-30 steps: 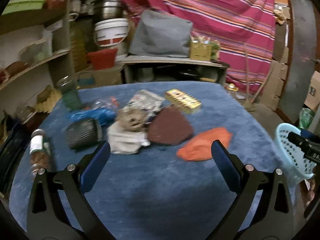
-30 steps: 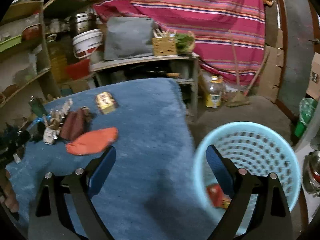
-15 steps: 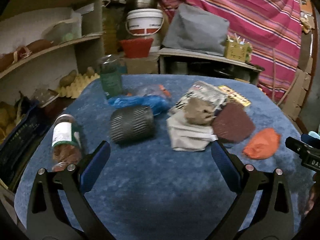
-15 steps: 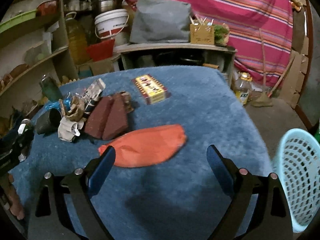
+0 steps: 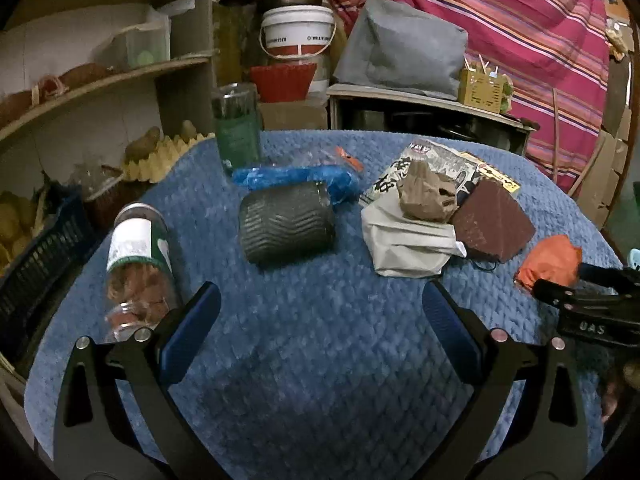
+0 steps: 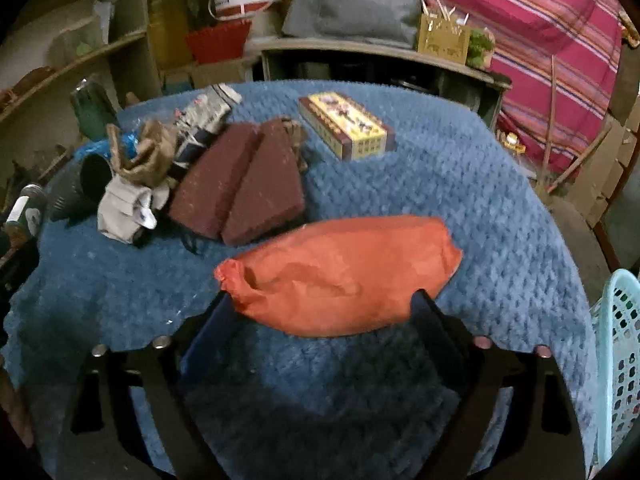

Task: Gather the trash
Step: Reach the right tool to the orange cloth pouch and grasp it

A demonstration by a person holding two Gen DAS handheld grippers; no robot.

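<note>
An orange paper bag (image 6: 340, 272) lies on the blue knitted tablecloth (image 6: 460, 184). My right gripper (image 6: 322, 308) straddles its near edge; the jaws are closing, the bag lies between them, and the pads are not clearly pressing on it. My left gripper (image 5: 320, 296) hangs open over bare cloth, with nothing between its fingers. Ahead of it lie a dark ribbed cup (image 5: 286, 226) on its side, a crumpled grey-white bag (image 5: 404, 244) under a brown paper wad (image 5: 426, 194), and a maroon wedge-shaped pack (image 5: 494, 224). A blue plastic bag (image 5: 296, 178) lies behind the cup.
A snack jar (image 5: 138, 264) lies at the table's left edge and a green bottle (image 5: 236, 132) stands at the back. A yellow box (image 6: 346, 124) sits at the far side. A light-blue basket (image 6: 618, 360) stands off the table's right edge. Shelves crowd the left.
My right gripper swung from over the basket to the table, came down on the orange bag, and its jaws narrowed. My left gripper shifted left and lower, toward the cup.
</note>
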